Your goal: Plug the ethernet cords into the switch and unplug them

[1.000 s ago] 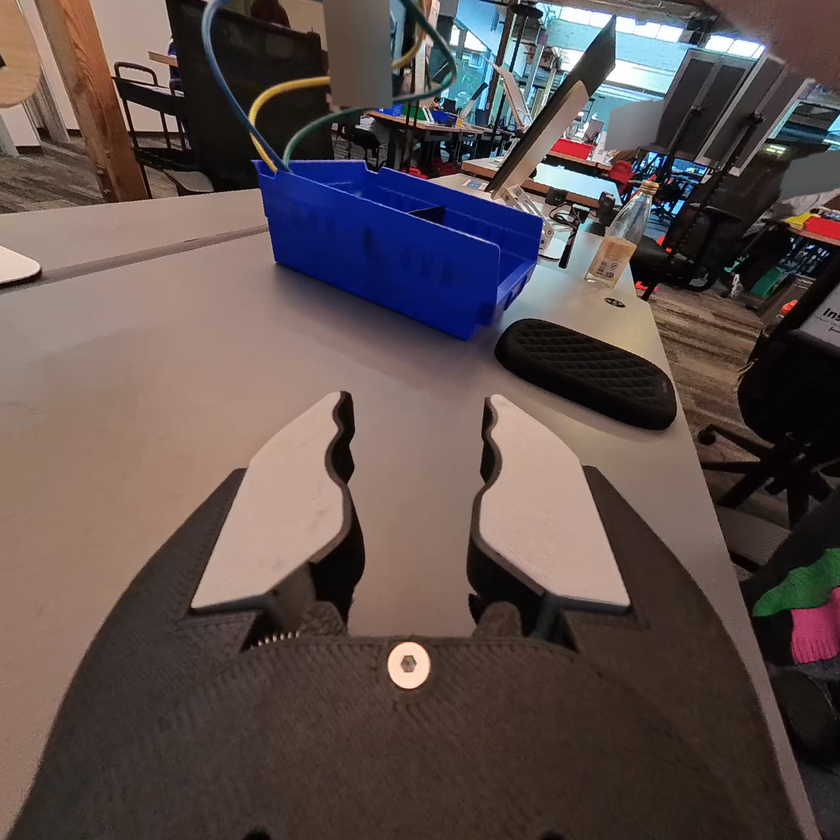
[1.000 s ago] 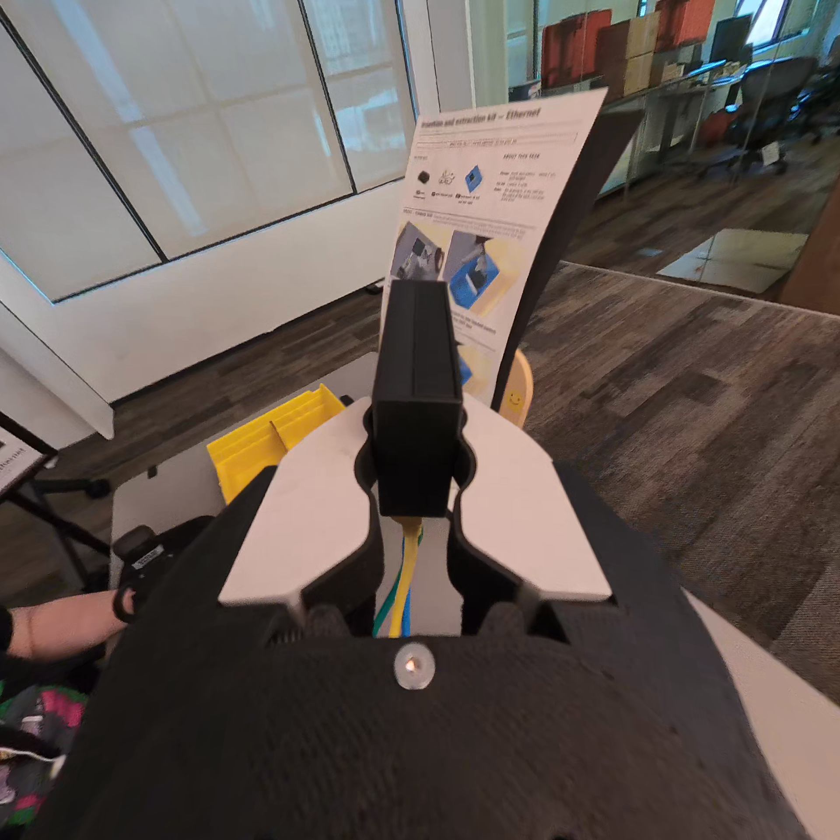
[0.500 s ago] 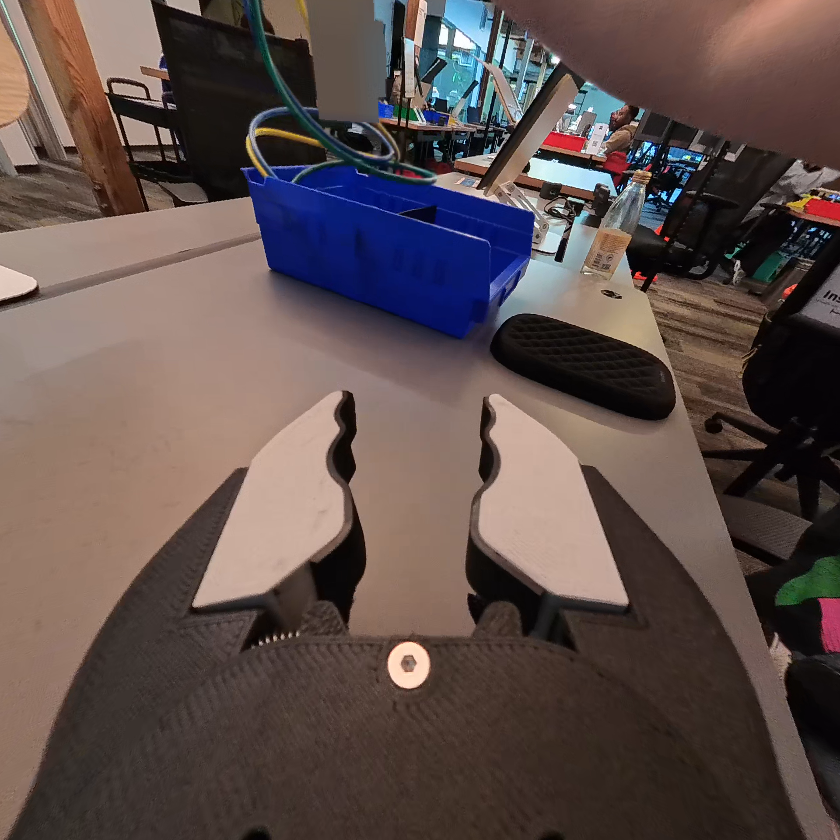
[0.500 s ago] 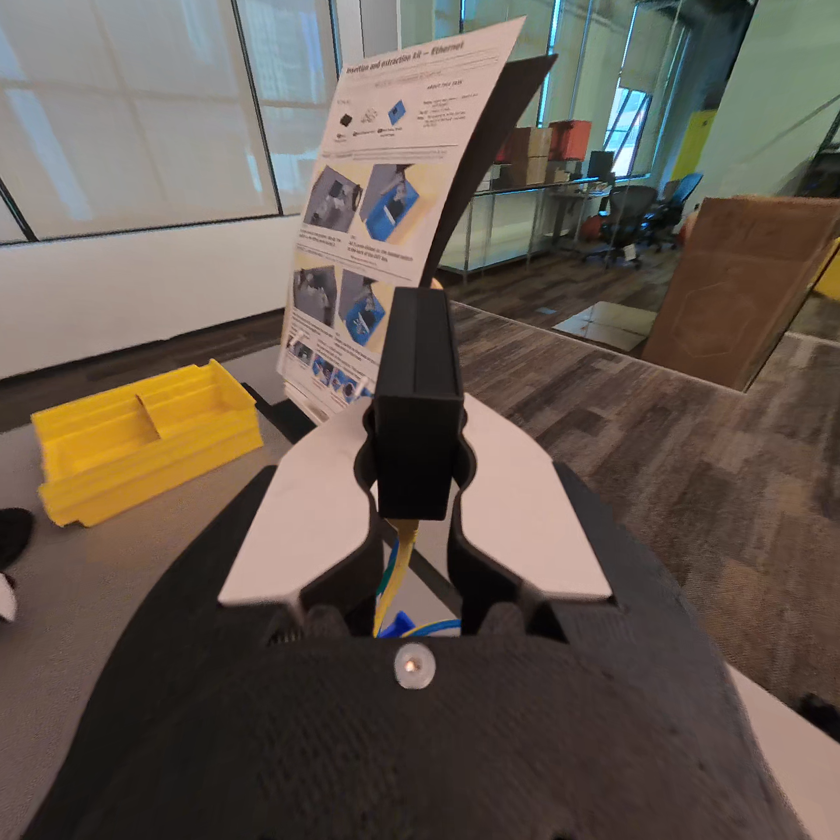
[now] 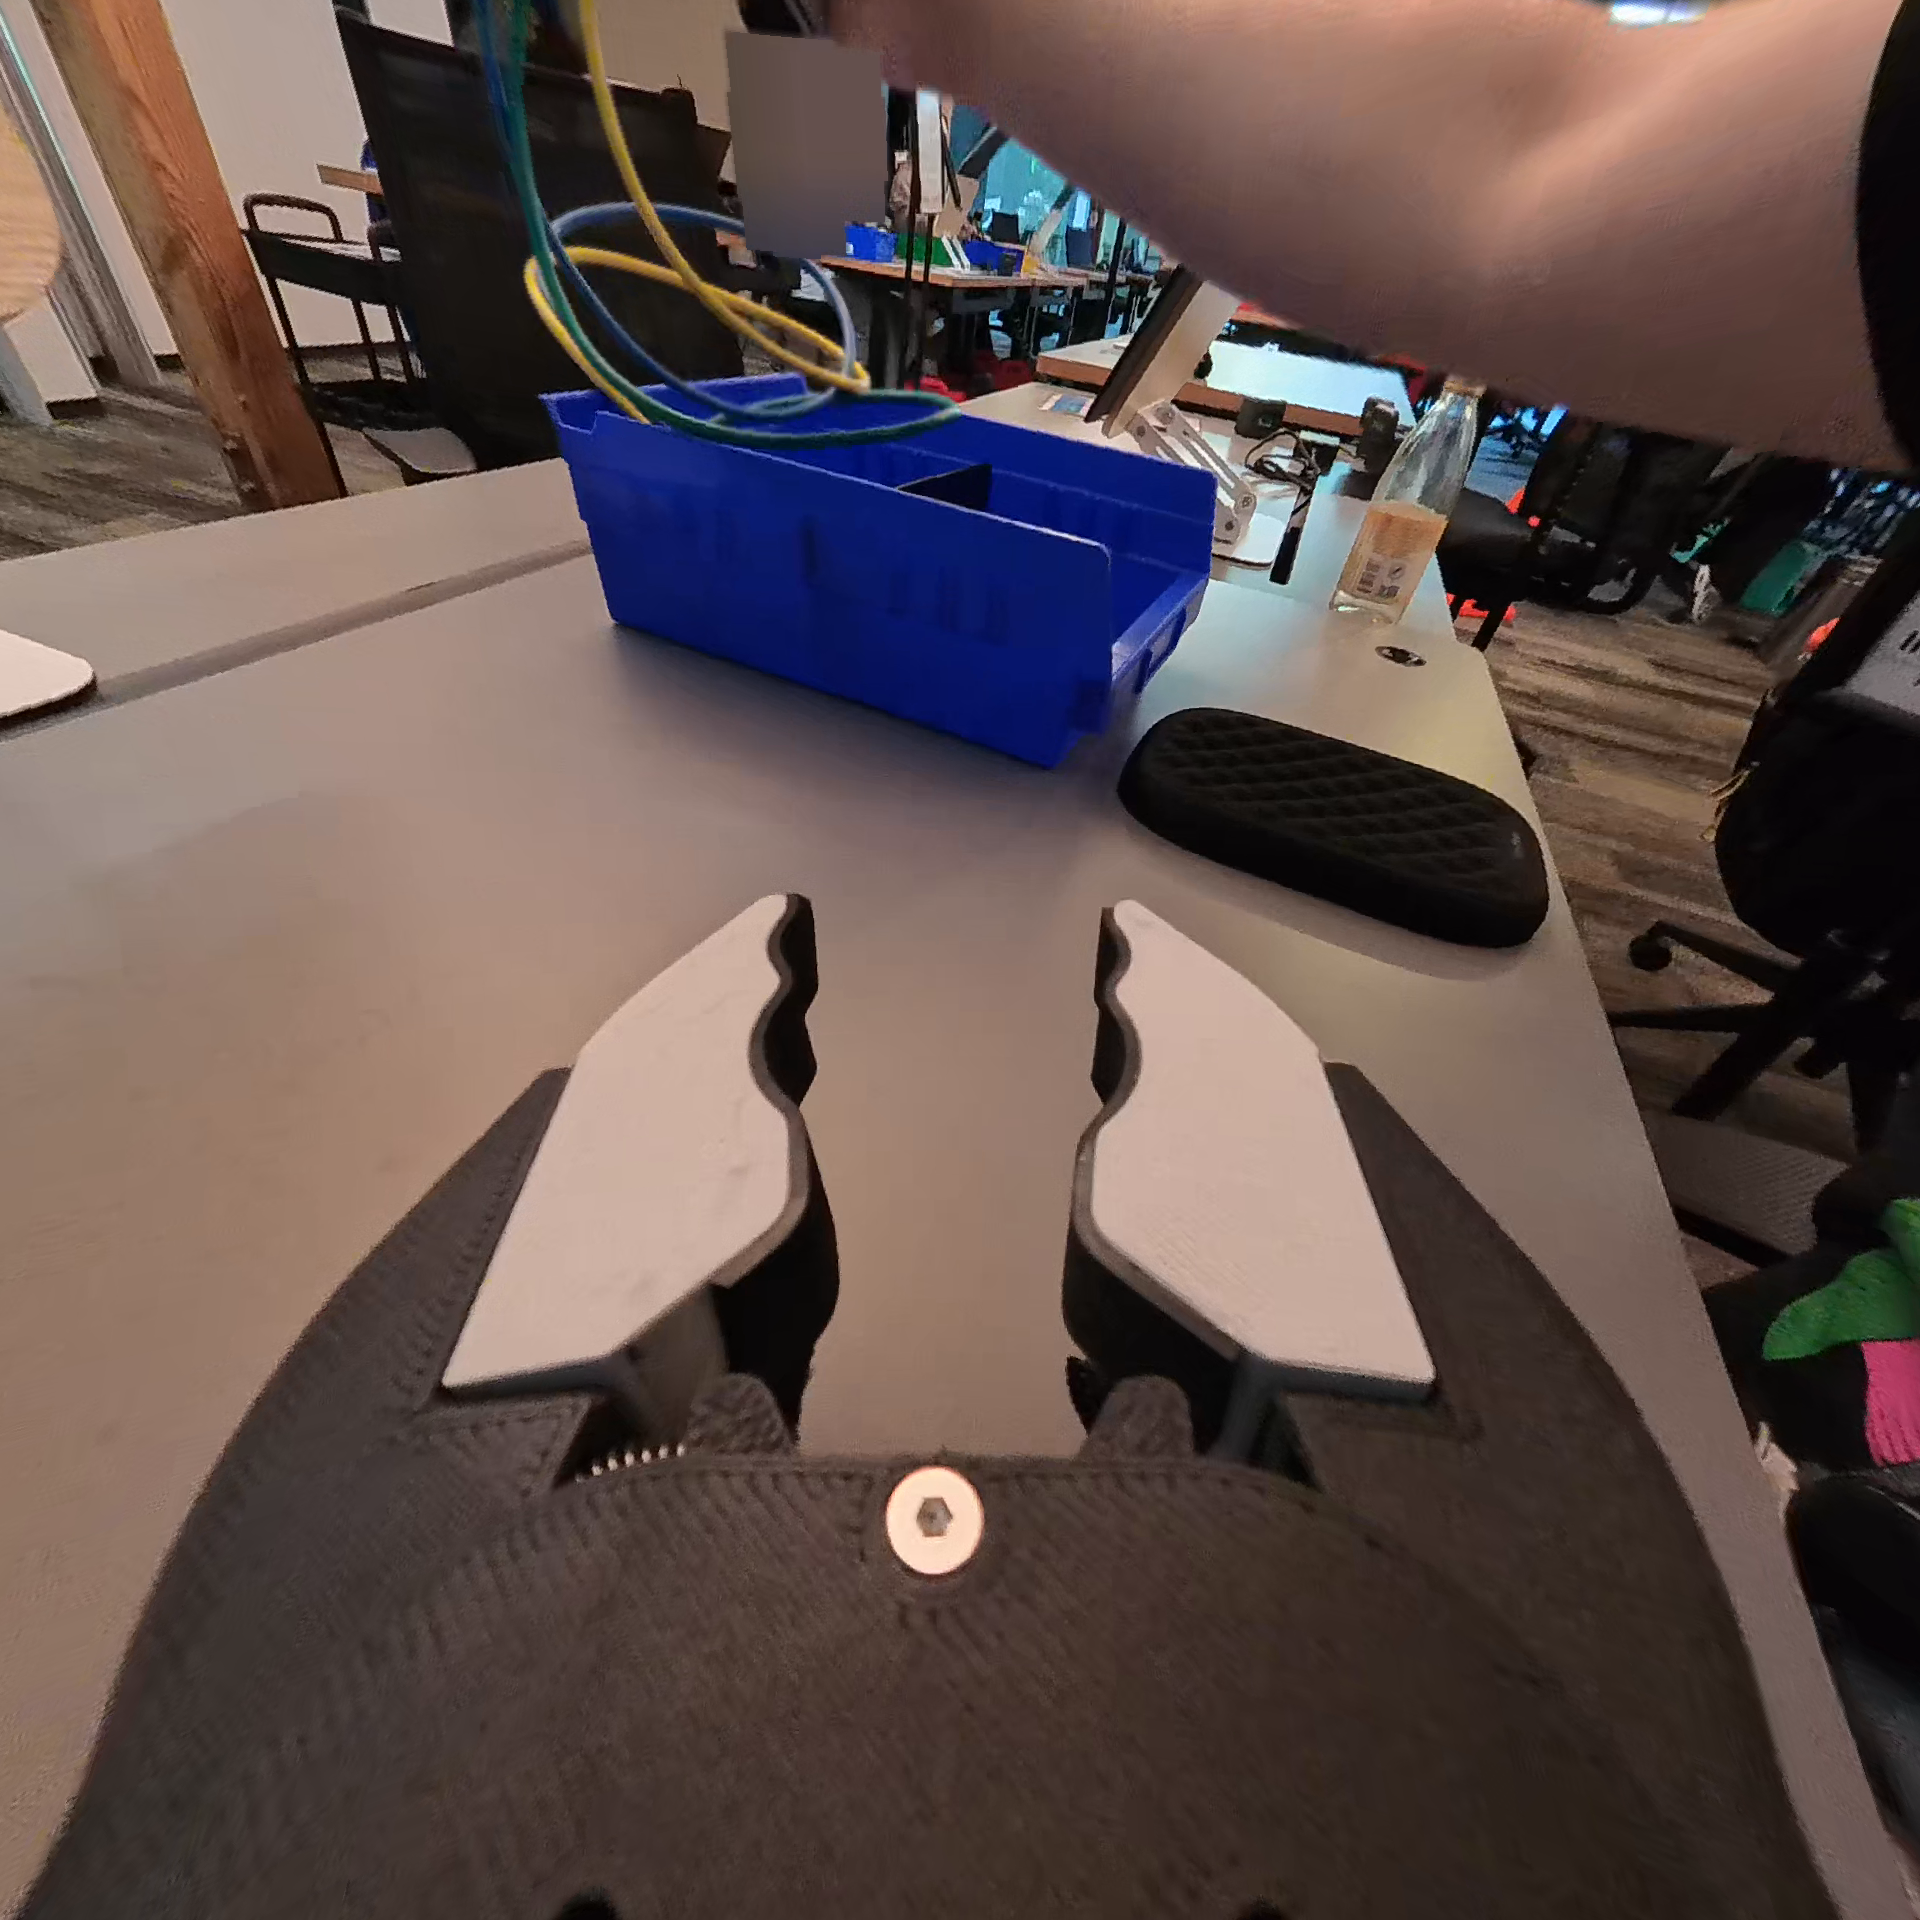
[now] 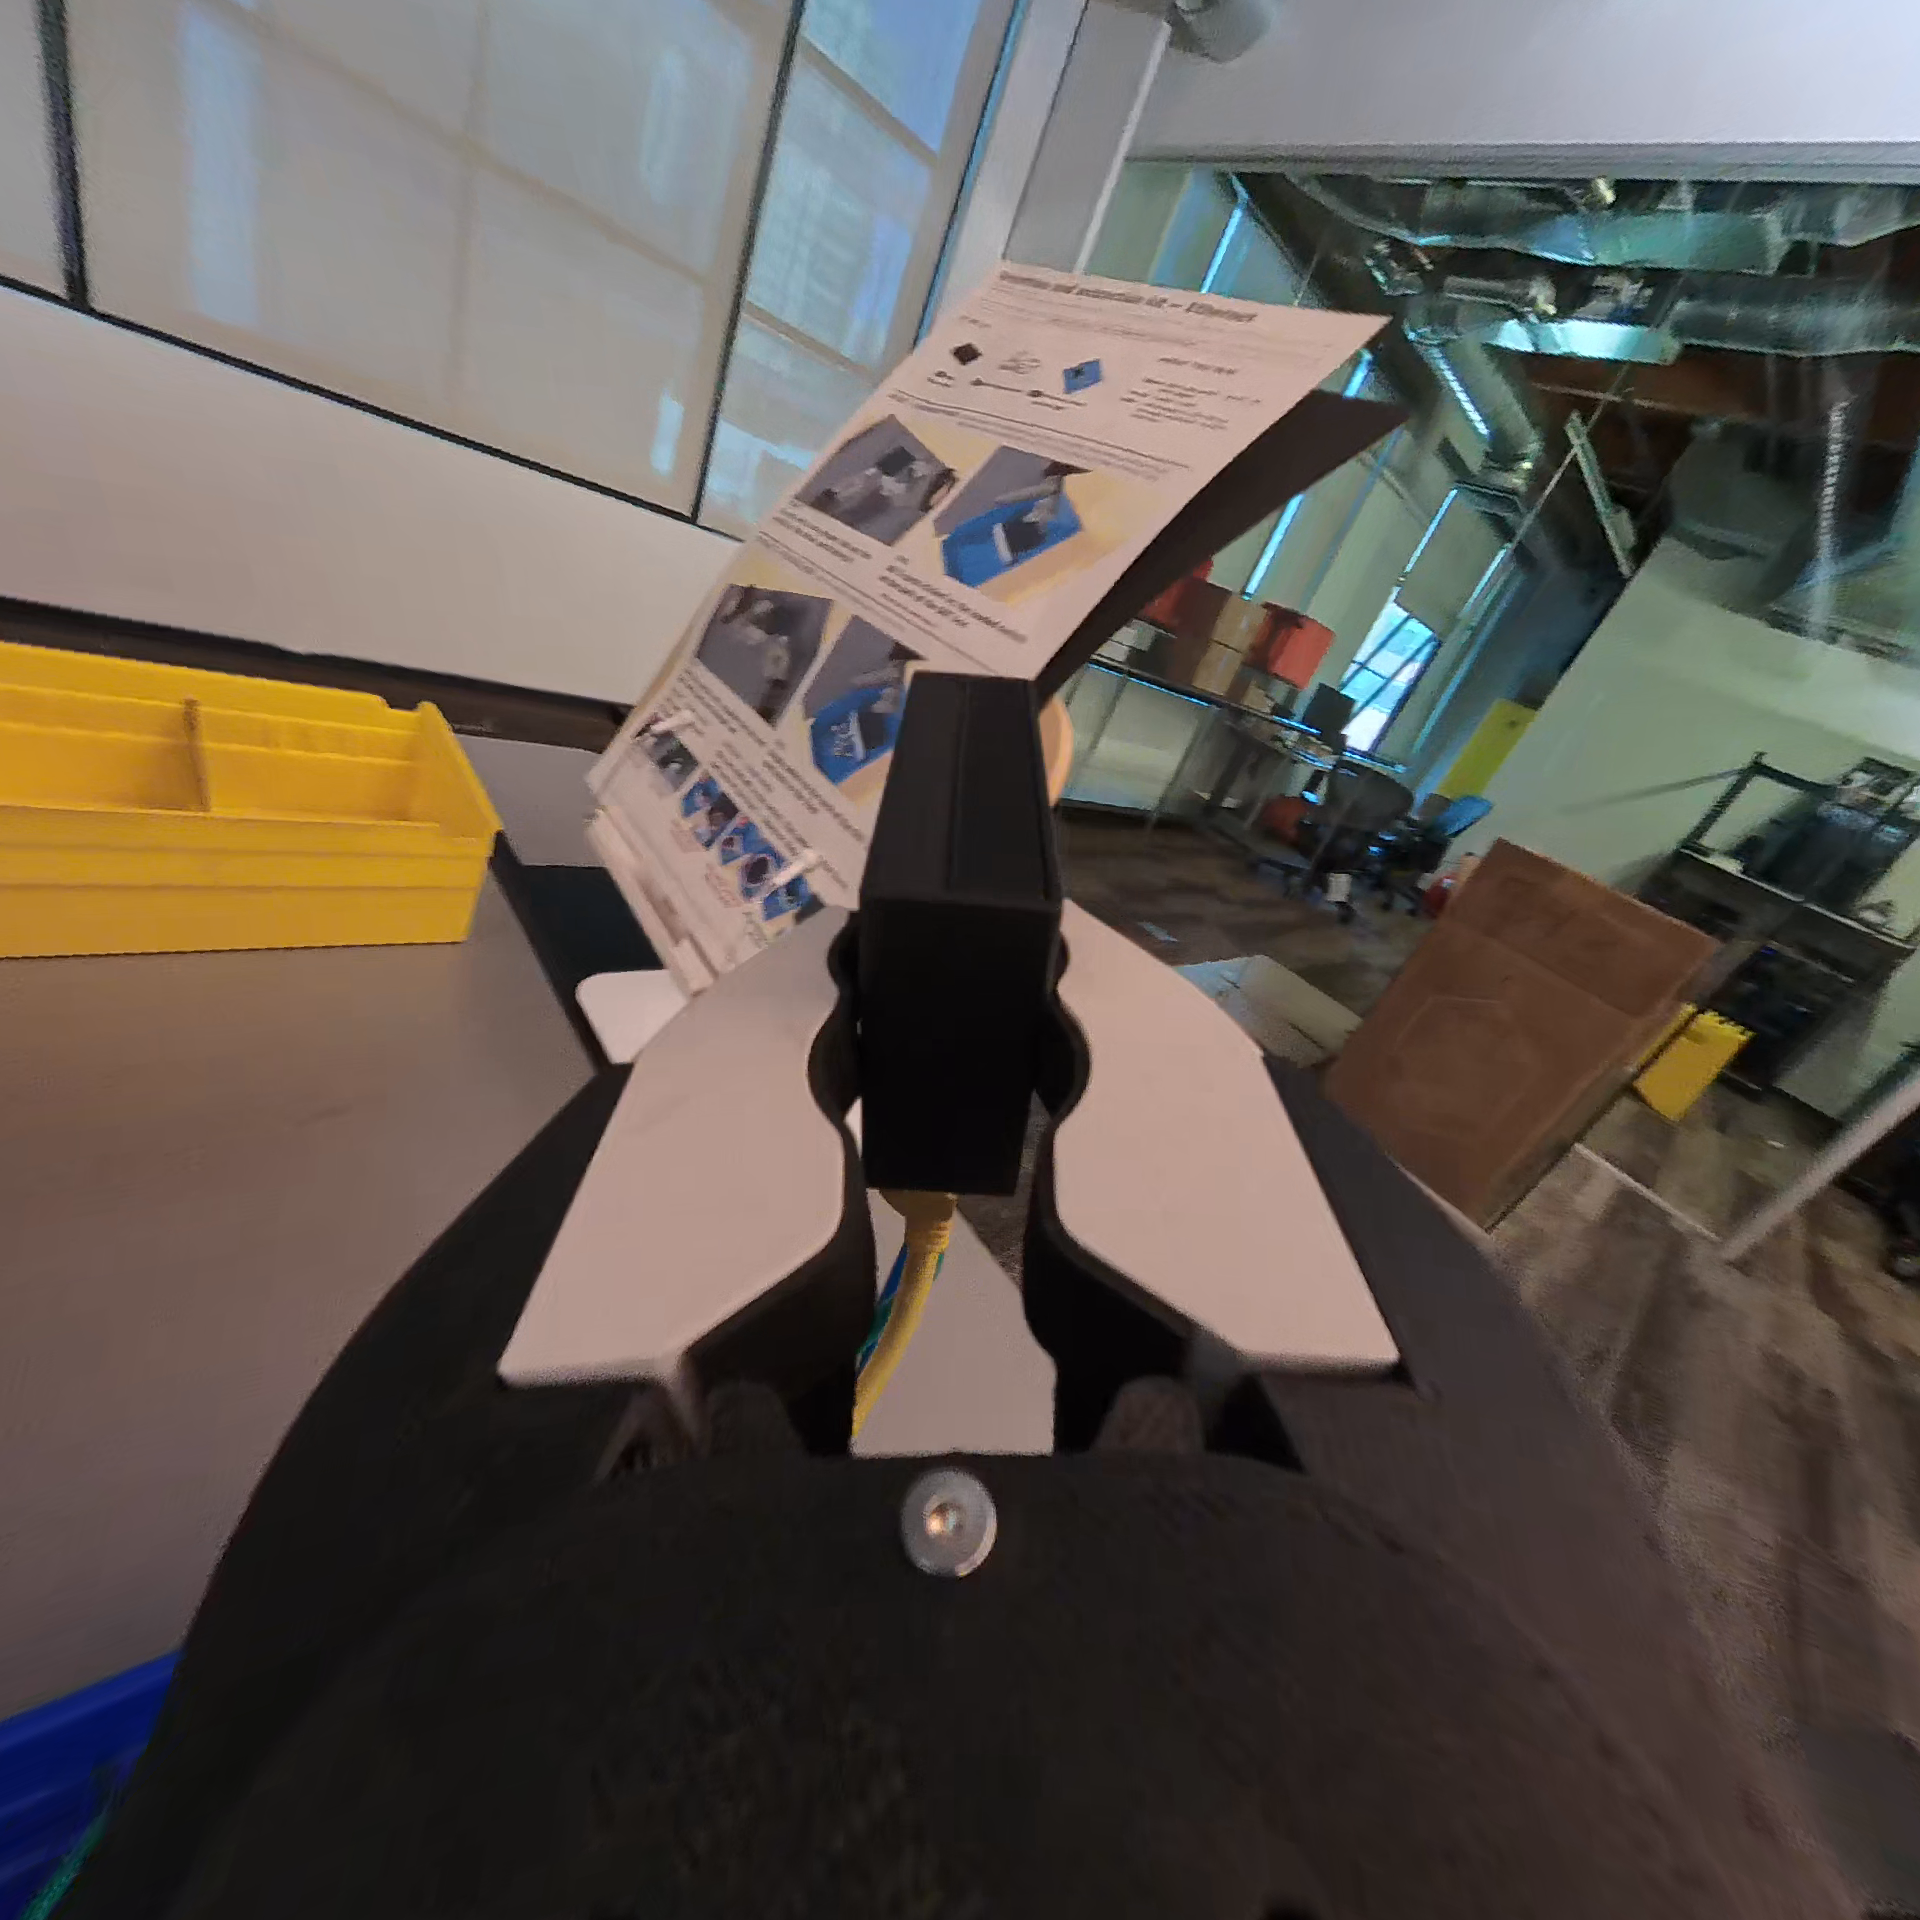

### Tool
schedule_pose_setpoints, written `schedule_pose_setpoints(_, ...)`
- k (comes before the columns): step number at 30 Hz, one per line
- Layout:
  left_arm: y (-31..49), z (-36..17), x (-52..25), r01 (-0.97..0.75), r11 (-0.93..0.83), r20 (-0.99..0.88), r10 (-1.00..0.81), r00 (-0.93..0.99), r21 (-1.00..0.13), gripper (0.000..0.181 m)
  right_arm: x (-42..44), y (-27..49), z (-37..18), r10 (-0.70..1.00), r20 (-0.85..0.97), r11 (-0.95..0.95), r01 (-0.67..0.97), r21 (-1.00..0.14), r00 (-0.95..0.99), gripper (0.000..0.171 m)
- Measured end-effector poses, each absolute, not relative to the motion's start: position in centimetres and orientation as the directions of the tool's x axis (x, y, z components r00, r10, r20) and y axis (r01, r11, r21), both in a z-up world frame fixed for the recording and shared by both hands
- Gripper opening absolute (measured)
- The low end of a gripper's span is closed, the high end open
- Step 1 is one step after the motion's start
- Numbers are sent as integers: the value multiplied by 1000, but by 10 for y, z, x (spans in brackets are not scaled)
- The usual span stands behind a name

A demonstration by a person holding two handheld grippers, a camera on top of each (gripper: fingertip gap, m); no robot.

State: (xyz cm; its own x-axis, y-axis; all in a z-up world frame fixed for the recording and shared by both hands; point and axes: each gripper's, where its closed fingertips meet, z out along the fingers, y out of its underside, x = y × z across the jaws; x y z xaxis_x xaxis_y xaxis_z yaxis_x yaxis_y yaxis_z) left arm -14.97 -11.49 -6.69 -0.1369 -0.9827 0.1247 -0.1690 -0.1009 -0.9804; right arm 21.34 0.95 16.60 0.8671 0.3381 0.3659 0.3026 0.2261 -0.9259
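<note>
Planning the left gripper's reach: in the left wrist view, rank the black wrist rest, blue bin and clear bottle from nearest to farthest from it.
1. Black wrist rest, ahead right of the left gripper.
2. Blue bin, ahead, centre.
3. Clear bottle, far right by the table edge.

A white printed instruction sheet (image 6: 997, 561) on a black stand, upper centre of the right wrist view, carries writing and photos. A clear glass bottle (image 5: 1403, 499), upper right of the left wrist view, bears a label too small to read.

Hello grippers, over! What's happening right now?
Left gripper open, empty, low over the table. Right gripper shut on the switch, held up; yellow cord plugged in underneath. Cords hang into the blue bin. Nothing in the way.
</note>
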Motion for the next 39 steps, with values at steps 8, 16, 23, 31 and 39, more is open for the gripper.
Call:
schedule_pose_setpoints(8,-125,-62,-148,-157,-90,117,-978,-175,-984,50,195,-30,131,362,333,230,262,-937,871,31)
schedule_pose_setpoints(16,-124,-64,-148,-158,-111,138,-976,-170,-981,50,224,-32,37,387,147,-211,243,-947,910,31)
schedule_pose_setpoints(23,-126,-59,-149,-144,-115,141,-973,-181,-983,50,256,-54,4,225,-164,-497,-32,-867,960,32)
schedule_pose_setpoints(31,-134,-55,-151,-135,-105,132,-969,-207,-985,50,265,-63,28,213,-104,-300,-36,-953,972,41)
schedule_pose_setpoints(39,-137,-53,-153,-132,-99,126,-969,-214,-986,50,301,-76,23,44,-223,-385,-189,-903,974,31)
